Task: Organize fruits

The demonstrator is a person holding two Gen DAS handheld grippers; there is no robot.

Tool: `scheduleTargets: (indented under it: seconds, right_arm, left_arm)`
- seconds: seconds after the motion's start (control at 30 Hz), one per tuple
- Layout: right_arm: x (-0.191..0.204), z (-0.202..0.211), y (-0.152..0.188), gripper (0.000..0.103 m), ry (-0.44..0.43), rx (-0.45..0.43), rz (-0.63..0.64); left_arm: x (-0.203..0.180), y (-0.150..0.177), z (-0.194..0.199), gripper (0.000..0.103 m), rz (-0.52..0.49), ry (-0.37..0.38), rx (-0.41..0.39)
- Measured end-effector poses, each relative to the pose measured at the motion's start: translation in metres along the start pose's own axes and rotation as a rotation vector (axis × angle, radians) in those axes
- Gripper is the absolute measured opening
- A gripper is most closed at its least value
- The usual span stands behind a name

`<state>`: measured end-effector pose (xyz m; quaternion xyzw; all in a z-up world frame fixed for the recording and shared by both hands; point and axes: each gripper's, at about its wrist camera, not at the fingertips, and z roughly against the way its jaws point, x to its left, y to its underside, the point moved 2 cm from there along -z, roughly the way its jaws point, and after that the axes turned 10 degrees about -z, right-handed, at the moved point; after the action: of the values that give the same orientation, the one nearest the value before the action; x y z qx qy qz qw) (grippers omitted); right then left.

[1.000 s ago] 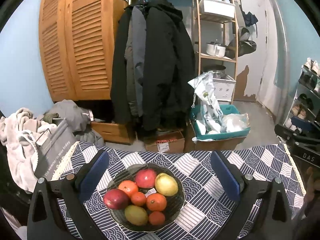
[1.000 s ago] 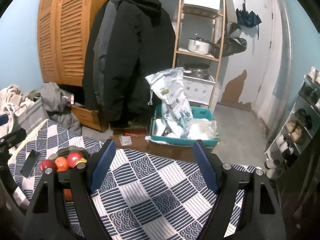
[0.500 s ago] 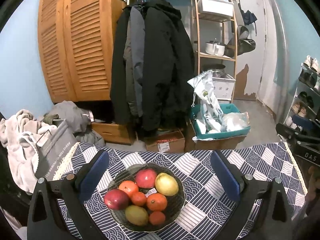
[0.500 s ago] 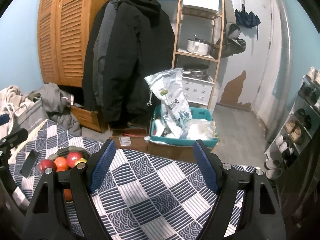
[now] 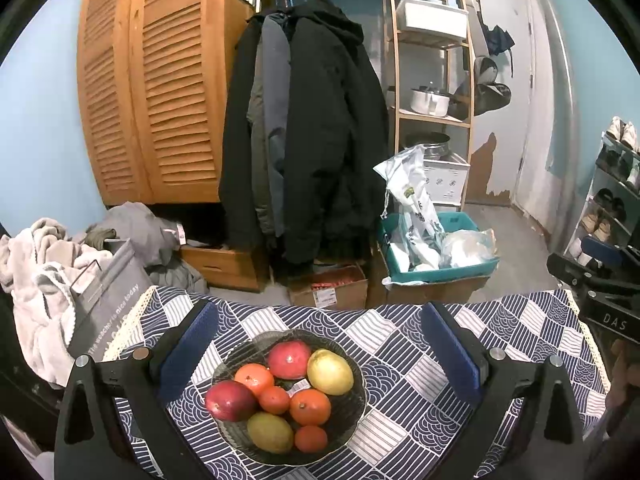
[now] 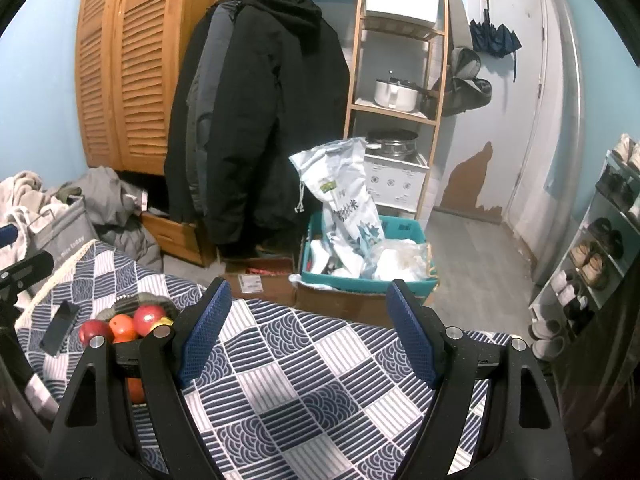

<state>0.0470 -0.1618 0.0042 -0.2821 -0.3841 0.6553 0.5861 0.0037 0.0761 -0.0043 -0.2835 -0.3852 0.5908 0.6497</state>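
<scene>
All the fruits (image 5: 286,394) lie piled in the dark bowl (image 5: 352,412) on the checked cloth (image 6: 320,380), and none lies outside it, so this fits fruit already gathered or fruit waiting to be sorted out. The left gripper (image 5: 318,356) hangs over the bowl, jaws wide and holding nothing, and the right gripper (image 6: 308,332), beside the bowl, is wide and bare too. Past the bowl, a grey bag (image 5: 108,300) reads "today", and the black tool (image 5: 612,316) reads "DAS".

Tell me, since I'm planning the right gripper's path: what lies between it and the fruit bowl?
Only bare patterned tablecloth shows between right gripper and fruit bowl in the right wrist view.
</scene>
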Motion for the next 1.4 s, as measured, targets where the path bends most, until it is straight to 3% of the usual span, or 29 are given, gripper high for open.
scheduleTargets:
  seconds: [0.97, 1.4]
  right_arm:
    - [-0.0020, 0.0002, 0.0000, 0.079, 0.000, -0.003, -0.001]
    - [-0.0017, 0.0003, 0.0003, 0.079, 0.000, -0.003, -0.001]
  left_arm:
    - [-0.0056, -0.0053, 0.0011, 0.102, -0.017, -0.003, -0.012]
    - [-0.0001, -0.0056, 0.0047, 0.102, 0.002, -0.053, -0.017]
